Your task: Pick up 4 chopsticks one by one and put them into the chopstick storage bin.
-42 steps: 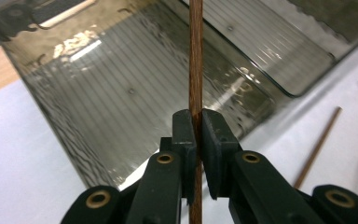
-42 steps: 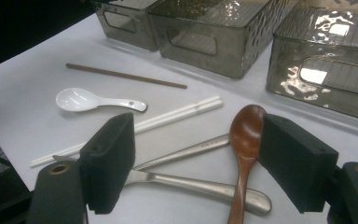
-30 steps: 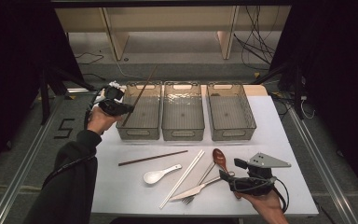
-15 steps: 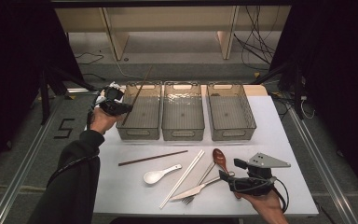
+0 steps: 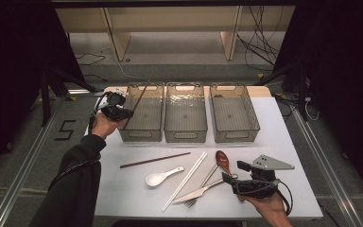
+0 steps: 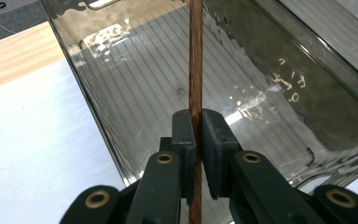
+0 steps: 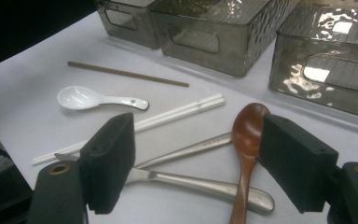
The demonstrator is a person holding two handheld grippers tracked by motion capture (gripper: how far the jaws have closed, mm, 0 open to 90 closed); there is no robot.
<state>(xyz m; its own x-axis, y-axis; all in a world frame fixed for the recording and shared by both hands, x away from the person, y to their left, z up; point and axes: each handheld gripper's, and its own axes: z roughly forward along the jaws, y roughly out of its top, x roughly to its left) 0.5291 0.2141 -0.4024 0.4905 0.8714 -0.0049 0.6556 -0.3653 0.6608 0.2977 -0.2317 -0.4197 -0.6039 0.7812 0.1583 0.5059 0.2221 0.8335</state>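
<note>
- A brown chopstick (image 6: 196, 70) is clamped between the pads of the left gripper (image 6: 196, 140) (jaws tight on the stick).
- The stick is held slanting over the leftmost bin (image 5: 144, 113), its upper end past the far rim.
- The right gripper (image 7: 196, 163) is held with jaws spread wide over the wooden spoon (image 7: 247, 135), gripping nothing.
- A second brown chopstick (image 5: 155, 160) is seen flat on the table (image 5: 283, 137).
</note>
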